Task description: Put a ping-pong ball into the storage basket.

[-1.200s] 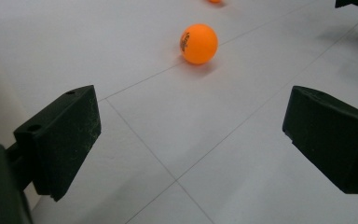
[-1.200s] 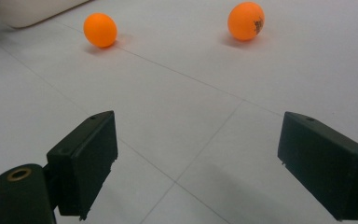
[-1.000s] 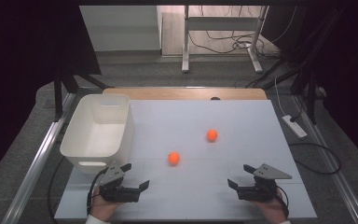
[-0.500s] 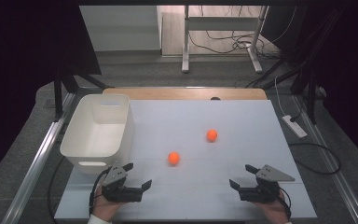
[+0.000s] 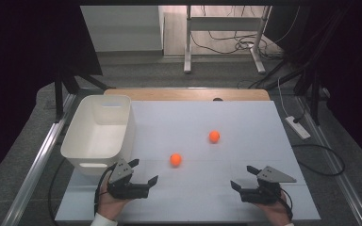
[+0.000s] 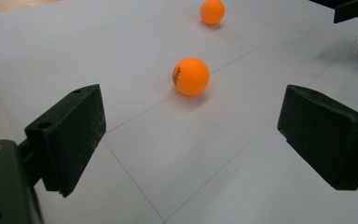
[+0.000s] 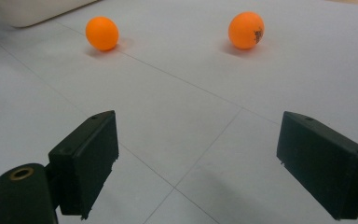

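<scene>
High view: both grippers rest near the table's front edge, left gripper [image 5: 143, 181] wide but its jaws just closing slightly, nothing between them; right gripper [image 5: 245, 181] wide, empty. Nearer ball [image 5: 176, 159] lies ahead, untouched; reaching it likely comes next

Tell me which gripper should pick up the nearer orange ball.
Left. The left gripper sits open, aimed at the nearer orange ball, beside the white bin. The right gripper lies farther off.
</scene>
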Demonstrator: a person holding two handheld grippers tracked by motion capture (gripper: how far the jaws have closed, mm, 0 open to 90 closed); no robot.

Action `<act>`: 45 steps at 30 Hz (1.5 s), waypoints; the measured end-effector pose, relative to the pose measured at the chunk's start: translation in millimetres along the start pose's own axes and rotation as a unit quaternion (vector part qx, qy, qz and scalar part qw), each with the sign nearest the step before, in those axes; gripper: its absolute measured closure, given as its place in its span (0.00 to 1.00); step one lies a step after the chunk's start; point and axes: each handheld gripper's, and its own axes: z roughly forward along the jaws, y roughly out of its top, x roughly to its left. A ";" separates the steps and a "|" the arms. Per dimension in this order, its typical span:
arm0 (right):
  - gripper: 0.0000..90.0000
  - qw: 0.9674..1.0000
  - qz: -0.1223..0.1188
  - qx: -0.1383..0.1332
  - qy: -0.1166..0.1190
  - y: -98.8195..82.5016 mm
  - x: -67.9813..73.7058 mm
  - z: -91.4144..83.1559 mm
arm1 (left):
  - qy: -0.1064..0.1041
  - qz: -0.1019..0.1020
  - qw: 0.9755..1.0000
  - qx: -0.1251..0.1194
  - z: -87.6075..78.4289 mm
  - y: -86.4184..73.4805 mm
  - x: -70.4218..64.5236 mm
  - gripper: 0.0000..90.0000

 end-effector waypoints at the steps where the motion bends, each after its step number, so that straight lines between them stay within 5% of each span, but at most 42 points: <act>1: 0.14 1.000 0.000 0.000 0.000 0.0 0.0 0.2 | 0.000 0.001 1.000 0.000 -0.5 0.8 -0.4 0.09; 22: 0.14 1.000 -0.004 0.008 0.008 -0.5 -0.5 1.7 | -0.022 0.025 0.999 0.007 6.3 25.2 -11.7 0.09; 45: 0.14 1.000 0.001 0.007 -0.001 -1.0 -3.3 2.7 | -0.042 0.020 0.998 0.035 30.6 49.2 -9.5 0.09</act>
